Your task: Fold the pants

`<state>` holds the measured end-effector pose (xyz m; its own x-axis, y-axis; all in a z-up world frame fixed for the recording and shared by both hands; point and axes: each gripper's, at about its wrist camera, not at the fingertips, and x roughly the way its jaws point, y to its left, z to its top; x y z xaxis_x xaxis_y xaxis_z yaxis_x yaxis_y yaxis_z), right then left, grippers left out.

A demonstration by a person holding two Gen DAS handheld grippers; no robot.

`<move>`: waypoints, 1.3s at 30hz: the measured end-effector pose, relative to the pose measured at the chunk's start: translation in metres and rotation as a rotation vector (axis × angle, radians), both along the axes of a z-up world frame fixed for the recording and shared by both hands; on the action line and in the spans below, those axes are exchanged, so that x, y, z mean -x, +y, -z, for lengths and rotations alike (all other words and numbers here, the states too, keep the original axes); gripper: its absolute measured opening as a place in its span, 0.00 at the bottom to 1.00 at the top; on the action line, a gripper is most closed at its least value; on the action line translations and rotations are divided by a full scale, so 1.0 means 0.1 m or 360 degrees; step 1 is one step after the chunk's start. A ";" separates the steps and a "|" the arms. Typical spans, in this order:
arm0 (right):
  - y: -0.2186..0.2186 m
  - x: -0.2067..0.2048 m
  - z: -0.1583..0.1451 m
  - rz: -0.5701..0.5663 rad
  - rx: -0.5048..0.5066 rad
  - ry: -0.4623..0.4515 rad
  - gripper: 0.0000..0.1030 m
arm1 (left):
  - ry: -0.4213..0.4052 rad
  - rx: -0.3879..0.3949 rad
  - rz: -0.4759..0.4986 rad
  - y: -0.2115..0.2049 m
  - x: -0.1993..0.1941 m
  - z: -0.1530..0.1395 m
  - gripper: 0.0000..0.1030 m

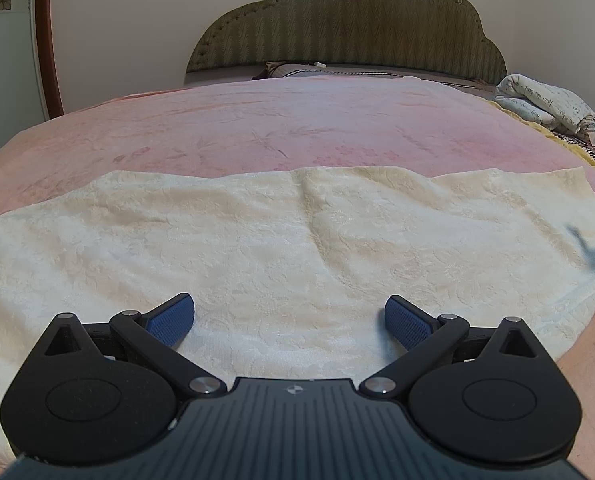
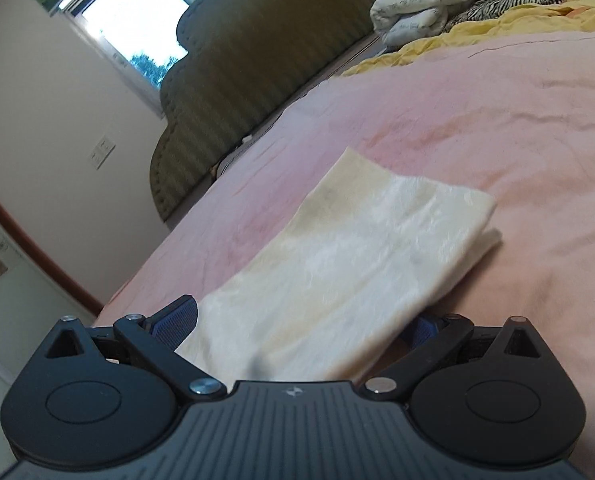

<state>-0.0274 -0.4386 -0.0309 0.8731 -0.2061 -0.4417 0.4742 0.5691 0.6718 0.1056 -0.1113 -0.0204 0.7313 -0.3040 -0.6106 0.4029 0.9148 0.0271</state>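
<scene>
Wide bed under a pink patterned plush blanket (image 1: 297, 120), filling the ground ahead of both claws. Dark olive scalloped padded headboard (image 1: 349, 24) at the far end, straight ahead of the left claw, up and left of the right one. Rumpled pile of yellow, zebra-striped and script-printed white bedding (image 2: 497, 0) far ahead to the right of each claw.

Cream-white embossed fabric pants (image 1: 289, 240) laid flat on the pink blanket, spread across nearly the whole width just ahead of the left claw and running under its fingertips. In the right wrist view same cream-white pants (image 2: 337, 272) seen as a folded band with layered edges at the far right corner, reaching from between the fingers out ahead and to the right; near end draped over the claw body, far end resting on the blanket.

Left black two-finger gripper with blue ribbed pads (image 1: 289, 320): fingers spread wide apart, nothing between them, low over the pants; contact with the cloth not determinable.

Right black two-finger gripper with blue pads (image 2: 297, 328): fingers likewise spread wide, cloth lying across the gap and hiding most of the right pad; no pinch visible.
</scene>
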 end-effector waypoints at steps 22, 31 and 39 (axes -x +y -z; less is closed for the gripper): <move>-0.24 -0.14 0.07 0.0004 0.0118 0.0045 0.07 | 0.0006 0.0068 0.0073 0.04 0.00 -0.06 0.93; 0.59 -0.42 -0.54 -0.0173 0.1001 0.0281 0.07 | 0.0582 0.0957 0.0363 0.10 -0.47 -0.39 0.93; 1.79 -0.60 -0.67 -0.0646 0.1671 0.0316 0.07 | 0.1070 0.1523 0.0485 -0.17 -0.77 -0.19 0.99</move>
<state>0.0330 -0.2599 0.0357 0.8936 -0.2737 -0.3557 0.1719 0.9408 -0.2920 0.1827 -0.1279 -0.0010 0.1734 -0.9457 -0.2750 0.2791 0.3149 -0.9071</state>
